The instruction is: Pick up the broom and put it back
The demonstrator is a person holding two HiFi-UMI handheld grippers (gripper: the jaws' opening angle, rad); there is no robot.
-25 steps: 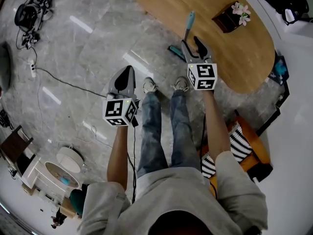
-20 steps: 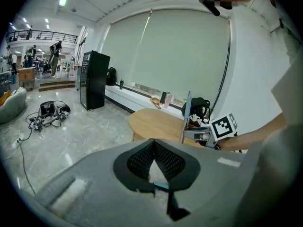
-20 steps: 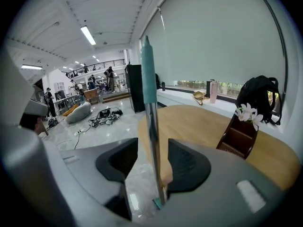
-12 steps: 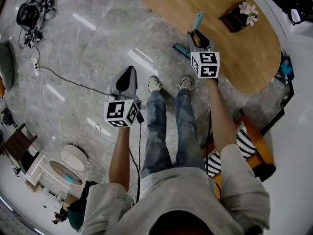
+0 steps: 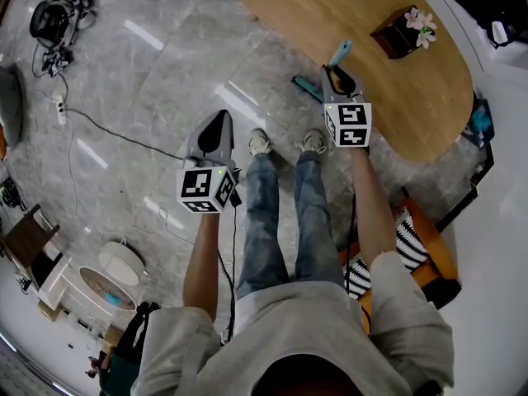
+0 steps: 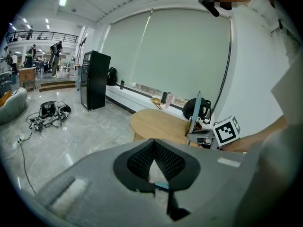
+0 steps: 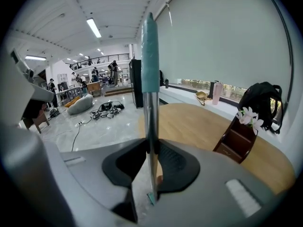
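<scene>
The broom stands upright against the edge of the oval wooden table (image 5: 412,89), teal grip (image 5: 340,52) on top and teal head (image 5: 305,84) on the floor. My right gripper (image 5: 338,76) has just been closing, and its pads now press on the metal shaft (image 7: 151,126) below the teal grip (image 7: 150,51). In the right gripper view, the right gripper (image 7: 152,148) has the shaft running straight up between its jaws. My left gripper (image 5: 217,124) hovers over the floor to the left, shut and holding nothing, its tips meeting (image 6: 154,143). From there the broom (image 6: 195,109) shows far off.
A dark wooden box with flowers (image 5: 402,28) sits on the table. The person's feet (image 5: 282,143) stand just before the broom head. A cable (image 5: 107,134) crosses the grey floor at left. A striped cushion (image 5: 410,239) lies at lower right, a backpack (image 7: 259,100) beyond the table.
The right gripper has moved forward to the broom's shaft and its jaws have closed around it. The left gripper has stayed where it was.
</scene>
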